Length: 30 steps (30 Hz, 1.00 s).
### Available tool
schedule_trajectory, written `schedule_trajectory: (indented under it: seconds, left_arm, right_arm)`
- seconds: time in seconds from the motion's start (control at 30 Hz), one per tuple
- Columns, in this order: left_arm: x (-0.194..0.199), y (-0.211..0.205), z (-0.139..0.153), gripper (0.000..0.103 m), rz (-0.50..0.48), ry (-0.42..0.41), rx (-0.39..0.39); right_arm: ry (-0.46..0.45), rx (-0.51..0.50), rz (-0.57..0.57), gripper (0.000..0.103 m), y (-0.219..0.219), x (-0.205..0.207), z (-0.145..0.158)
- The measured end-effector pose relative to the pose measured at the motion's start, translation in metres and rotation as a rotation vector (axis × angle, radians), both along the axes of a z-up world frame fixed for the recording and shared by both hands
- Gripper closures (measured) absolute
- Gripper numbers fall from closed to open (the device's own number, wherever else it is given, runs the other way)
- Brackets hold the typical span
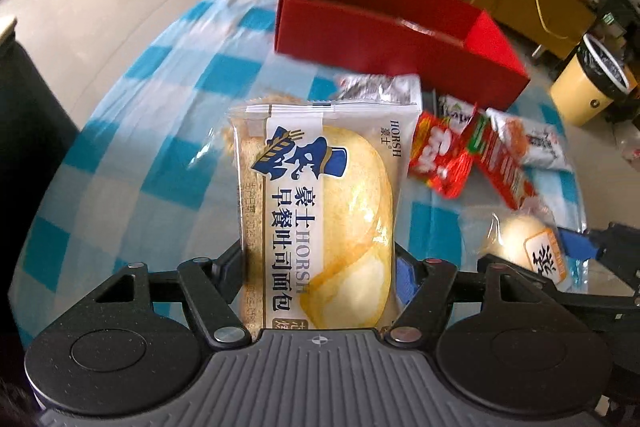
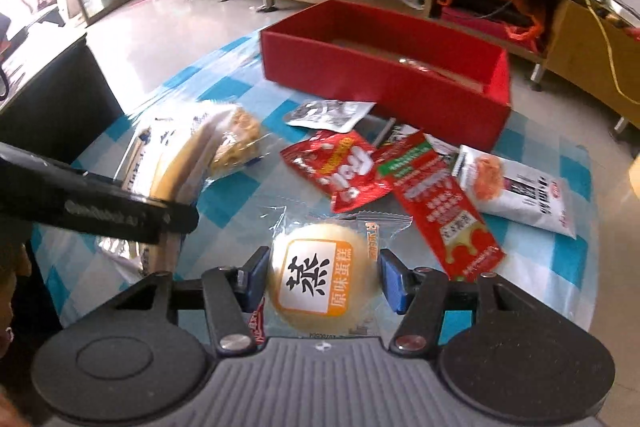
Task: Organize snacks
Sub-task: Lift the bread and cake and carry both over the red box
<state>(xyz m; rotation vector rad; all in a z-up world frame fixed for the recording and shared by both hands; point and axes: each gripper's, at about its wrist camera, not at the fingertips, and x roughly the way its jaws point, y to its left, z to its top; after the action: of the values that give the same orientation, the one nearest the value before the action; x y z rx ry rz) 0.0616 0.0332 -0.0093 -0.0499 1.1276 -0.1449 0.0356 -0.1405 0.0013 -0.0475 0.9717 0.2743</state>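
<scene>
A packaged toast bread [image 1: 320, 211] was held upright between the jaws of the left gripper [image 1: 320, 267], above a table covered by a blue-and-white checked cloth [image 1: 160, 155]. The jaws were closed narrowly on the lower part of the wrapper. In the right wrist view, a round steamed cake [image 2: 320, 283] in clear wrapping was seen lying on the cloth between the fingers of the right gripper [image 2: 320, 281]; the jaws were set wide, just beside the cake on both sides, and no firm contact could be confirmed. A red box [image 2: 384, 75], open at the top, was placed at the far side of the table. Between it and the grippers a red snack packet [image 2: 344, 171], a long red sachet [image 2: 440, 203], a white packet [image 2: 516, 187] and a silver pouch [image 2: 328, 115] were scattered, partly overlapping.

Several risks were judged likely. Because the bread was gripped low on a slippery, air-filled wrapper, it could tilt or slide out during transport to the box. The soft cake could be crushed if the right jaws were closed hard, or only loose film could be pinched. Since the two grippers were close together, a collision could be caused by simultaneous movement.
</scene>
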Motion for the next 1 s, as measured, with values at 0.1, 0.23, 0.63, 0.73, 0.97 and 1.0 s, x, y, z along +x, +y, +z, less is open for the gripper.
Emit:
schedule_trajectory:
  seconds: [0.1, 0.23, 0.63, 0.73, 0.97, 1.0]
  left_arm:
    - [0.005, -0.003, 0.004, 0.027, -0.008, -0.009, -0.012]
    - [0.016, -0.003, 0.009, 0.027, -0.004, -0.028, -0.024]
    - [0.049, -0.018, 0.031, 0.027, -0.011, -0.095, -0.033]
    - [0.057, -0.022, 0.037, 0.027, -0.01, -0.113, -0.037]
    - [0.082, -0.031, 0.048, 0.027, -0.003, -0.153, -0.036]
    - [0.085, -0.032, 0.05, 0.027, -0.001, -0.158, -0.036]
  right_arm:
    - [-0.011, 0.008, -0.023, 0.049, -0.007, 0.005, 0.003]
    - [-0.043, 0.041, -0.05, 0.049, -0.015, 0.013, 0.014]
    - [-0.134, 0.089, -0.117, 0.049, -0.035, 0.042, 0.041]
    - [-0.157, 0.095, -0.126, 0.049, -0.037, 0.05, 0.046]
    - [-0.198, 0.112, -0.154, 0.049, -0.044, 0.073, 0.056]
    - [-0.204, 0.115, -0.16, 0.049, -0.044, 0.075, 0.058]
